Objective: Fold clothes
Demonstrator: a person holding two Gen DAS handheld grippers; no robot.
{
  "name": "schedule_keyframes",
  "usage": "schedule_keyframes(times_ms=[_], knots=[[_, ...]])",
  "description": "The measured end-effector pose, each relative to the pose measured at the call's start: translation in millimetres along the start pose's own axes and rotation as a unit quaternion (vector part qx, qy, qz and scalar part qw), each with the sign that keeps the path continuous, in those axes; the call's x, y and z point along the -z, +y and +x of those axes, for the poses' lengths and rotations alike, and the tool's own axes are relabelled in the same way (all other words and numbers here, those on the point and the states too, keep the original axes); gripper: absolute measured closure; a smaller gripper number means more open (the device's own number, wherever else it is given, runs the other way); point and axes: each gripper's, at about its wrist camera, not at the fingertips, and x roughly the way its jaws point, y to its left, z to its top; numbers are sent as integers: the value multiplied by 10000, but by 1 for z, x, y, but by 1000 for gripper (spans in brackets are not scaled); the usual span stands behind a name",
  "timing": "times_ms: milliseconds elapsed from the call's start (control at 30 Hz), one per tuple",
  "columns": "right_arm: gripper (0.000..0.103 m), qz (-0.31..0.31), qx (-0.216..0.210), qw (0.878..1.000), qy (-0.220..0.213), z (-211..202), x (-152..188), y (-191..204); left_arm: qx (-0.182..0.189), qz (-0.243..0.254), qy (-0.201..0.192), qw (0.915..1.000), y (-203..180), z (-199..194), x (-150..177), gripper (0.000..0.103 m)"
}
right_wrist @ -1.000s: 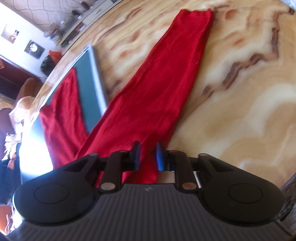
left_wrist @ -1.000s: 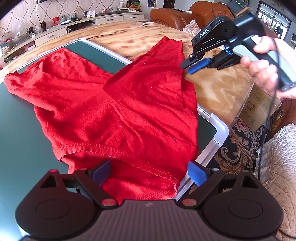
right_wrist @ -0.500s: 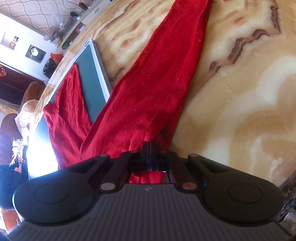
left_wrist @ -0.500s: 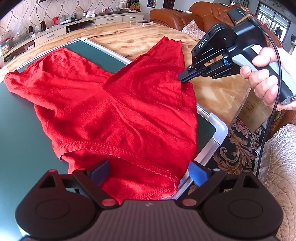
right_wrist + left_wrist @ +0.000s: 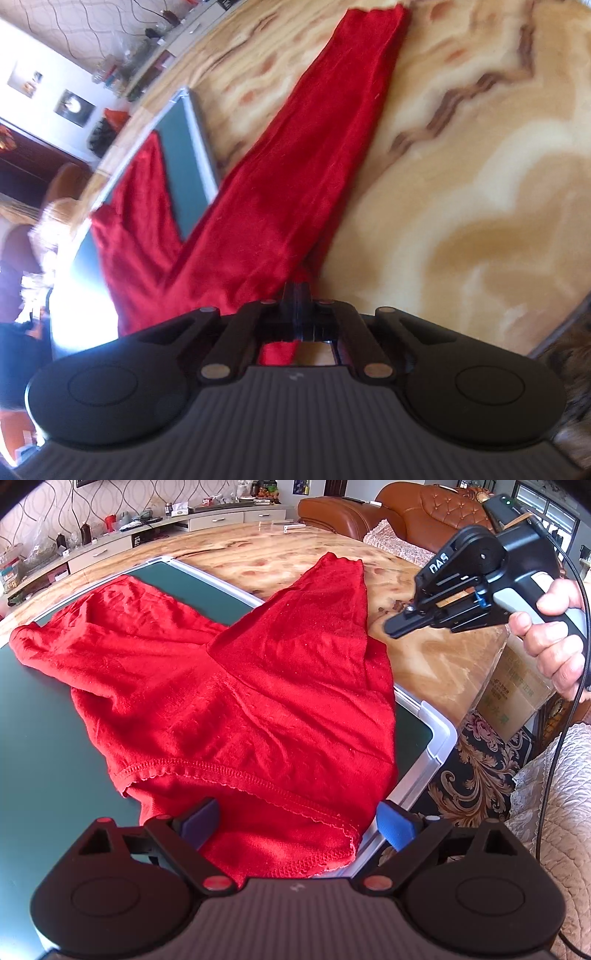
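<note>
1. Red garment (image 5: 236,686) lay across the green mat (image 5: 33,738), one leg over its far edge onto the marble table (image 5: 480,166).
2. Left gripper (image 5: 299,821) spread wide above the waistband.
3. Right gripper (image 5: 295,295) clenched, pinching nothing visible, beside the leg.
4. Leather sofa (image 5: 424,509) behind.

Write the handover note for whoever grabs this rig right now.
Left claw: open, hovering over the waistband of the red trousers, gripping nothing.
Right claw: shut, over the marble table beside the far leg's edge; the left view shows no cloth in it.
Trousers: spread out, one leg on the green board, the other running off it onto the table.
Done: no fold yet. Left: bring the legs together, then fold.
</note>
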Motion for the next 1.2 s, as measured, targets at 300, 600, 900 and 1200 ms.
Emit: schedule_keyframes(times_ms=[300,600,900,1200], knots=[[73,151,-236,9995,166,19,4,13,2,13,5,10000,0,0,0,7],[99,94,-282,9996,-28,7,14,16,-12,1,11,10000,1,1,-2,7],[99,88,191,9997,152,6,13,2,-29,32,24,10000,2,0,0,7],[94,-18,384,9992,133,12,18,2,109,-206,8,9997,7,-7,2,9]])
